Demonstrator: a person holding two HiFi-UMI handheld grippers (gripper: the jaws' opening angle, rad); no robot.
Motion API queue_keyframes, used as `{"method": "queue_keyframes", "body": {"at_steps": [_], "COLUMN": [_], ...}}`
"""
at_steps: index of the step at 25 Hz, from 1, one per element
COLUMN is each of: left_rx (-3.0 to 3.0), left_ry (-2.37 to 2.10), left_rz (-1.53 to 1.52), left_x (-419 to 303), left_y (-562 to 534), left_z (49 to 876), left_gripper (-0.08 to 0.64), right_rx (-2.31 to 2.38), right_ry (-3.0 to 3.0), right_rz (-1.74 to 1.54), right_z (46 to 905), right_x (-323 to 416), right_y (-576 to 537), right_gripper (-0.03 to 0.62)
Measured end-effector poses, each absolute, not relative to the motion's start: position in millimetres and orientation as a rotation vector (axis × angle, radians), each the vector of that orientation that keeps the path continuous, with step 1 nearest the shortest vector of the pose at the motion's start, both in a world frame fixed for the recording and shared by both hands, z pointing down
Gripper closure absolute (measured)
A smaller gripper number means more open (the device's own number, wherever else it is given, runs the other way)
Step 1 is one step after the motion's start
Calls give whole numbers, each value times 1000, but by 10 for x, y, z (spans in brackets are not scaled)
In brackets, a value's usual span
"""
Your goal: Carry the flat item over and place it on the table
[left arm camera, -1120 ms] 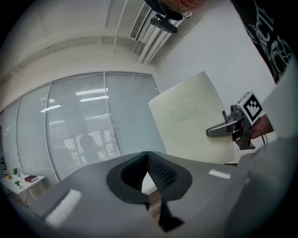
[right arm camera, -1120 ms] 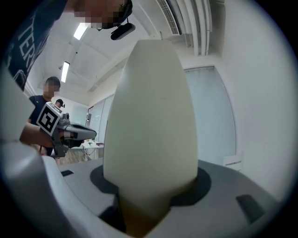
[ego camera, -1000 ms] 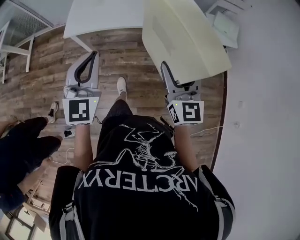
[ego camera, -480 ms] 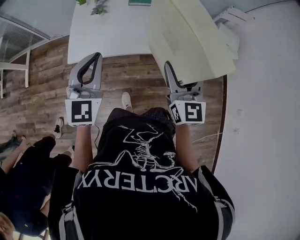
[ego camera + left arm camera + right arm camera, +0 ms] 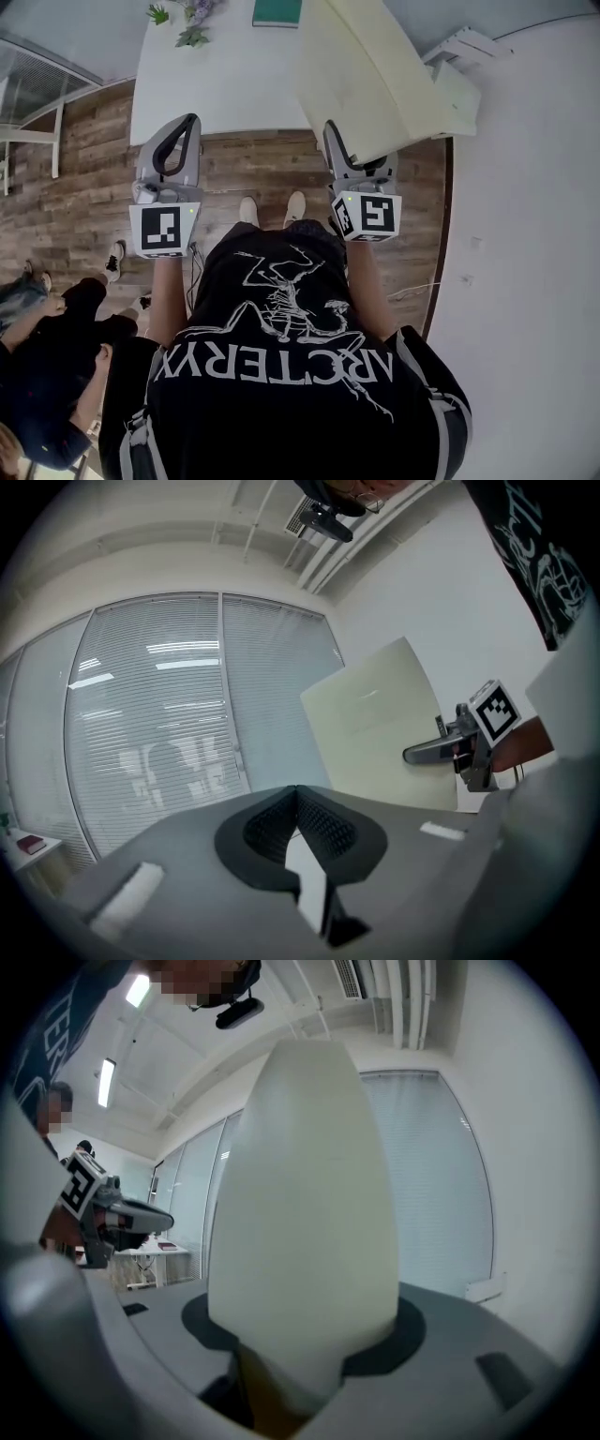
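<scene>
Looking from the head view, the right tongs (image 5: 331, 139) grip the pale flat board (image 5: 375, 66), tilted at the white table's (image 5: 216, 84) right end; the left gripper view shows the left tongs (image 5: 298, 803) closed, empty; the right gripper view shows jaws clamped on the board's edge.

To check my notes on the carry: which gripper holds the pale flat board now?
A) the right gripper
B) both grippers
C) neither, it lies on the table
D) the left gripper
A: the pale flat board stands between the jaws of the right gripper; the left gripper holds nothing.
</scene>
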State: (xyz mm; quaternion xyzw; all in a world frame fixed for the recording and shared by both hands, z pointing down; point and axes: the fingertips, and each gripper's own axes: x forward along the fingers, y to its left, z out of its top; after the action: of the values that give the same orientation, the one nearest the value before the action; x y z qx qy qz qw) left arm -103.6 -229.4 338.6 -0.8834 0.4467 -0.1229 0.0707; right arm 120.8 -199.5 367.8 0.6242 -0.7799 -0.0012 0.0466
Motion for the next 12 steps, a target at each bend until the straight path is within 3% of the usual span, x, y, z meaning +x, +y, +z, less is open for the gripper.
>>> {"method": "queue_keyframes", "body": {"at_steps": [12], "left_rx": [-2639], "left_ry": [1449], "left_rz": [-509], "left_x": [-1067], "left_y": [-2193], "left_z": [3549], "left_gripper": [549], "right_rx": [1932], "right_ry": [-2199], "right_rz": [130], "right_z": [5130], "right_x": [1562], "right_y": [-2835], "right_gripper": [330]}}
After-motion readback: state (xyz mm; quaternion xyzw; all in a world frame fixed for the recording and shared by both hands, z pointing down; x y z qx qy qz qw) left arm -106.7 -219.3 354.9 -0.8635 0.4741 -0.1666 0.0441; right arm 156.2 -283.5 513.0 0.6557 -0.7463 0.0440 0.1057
